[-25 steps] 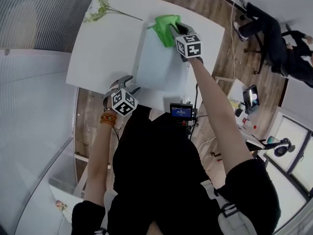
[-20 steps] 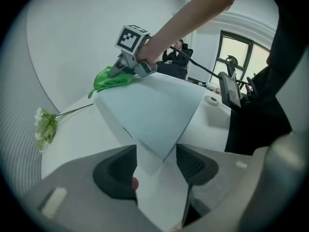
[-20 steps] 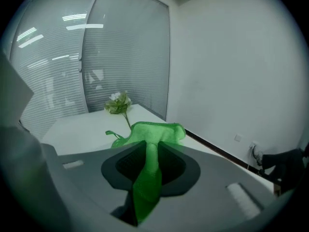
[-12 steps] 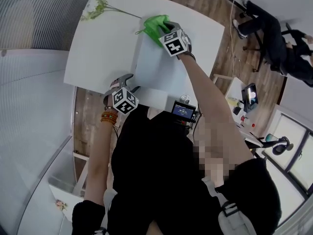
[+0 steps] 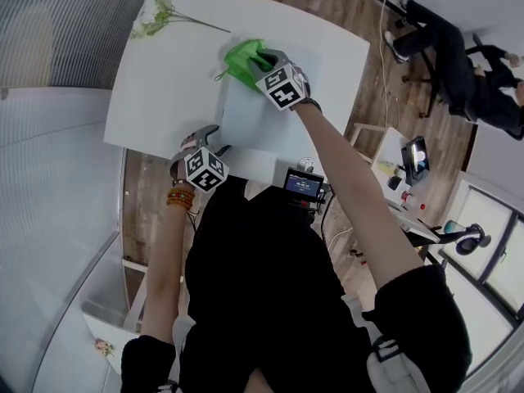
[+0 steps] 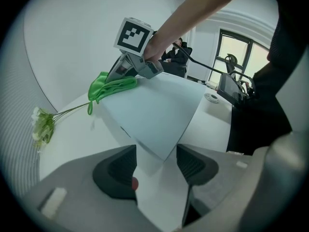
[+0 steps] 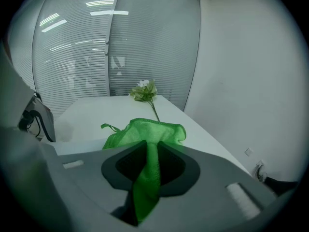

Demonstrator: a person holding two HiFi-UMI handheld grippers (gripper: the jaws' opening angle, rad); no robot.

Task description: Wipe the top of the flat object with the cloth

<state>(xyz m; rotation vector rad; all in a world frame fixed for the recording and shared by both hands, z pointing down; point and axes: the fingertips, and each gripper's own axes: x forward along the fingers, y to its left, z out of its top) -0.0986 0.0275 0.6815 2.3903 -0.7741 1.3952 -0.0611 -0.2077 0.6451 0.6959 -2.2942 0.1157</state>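
The flat object [image 5: 258, 125] is a pale blue board lying on the white table [image 5: 164, 80]. My right gripper [image 5: 260, 58] is shut on a bright green cloth [image 5: 240, 58], which bunches at the board's far left corner. In the right gripper view the cloth [image 7: 145, 134] runs pinched between the jaws of the right gripper [image 7: 150, 151] and fans out ahead. My left gripper [image 5: 211, 135] is at the table's near edge. In the left gripper view the left gripper [image 6: 157, 166] has its jaws apart, one on either side of the board's near corner [image 6: 163, 153], not touching it.
A sprig of artificial flowers [image 5: 164, 13] lies at the table's far left. A small device with a lit screen [image 5: 303, 185] sits by the near table edge. A person sits on a chair [image 5: 458, 56] at the right, beyond the table. A slatted glass wall runs along the left.
My right gripper has carried the cloth leftward along the board's far edge and a little nearer to me. The left gripper has stayed put.
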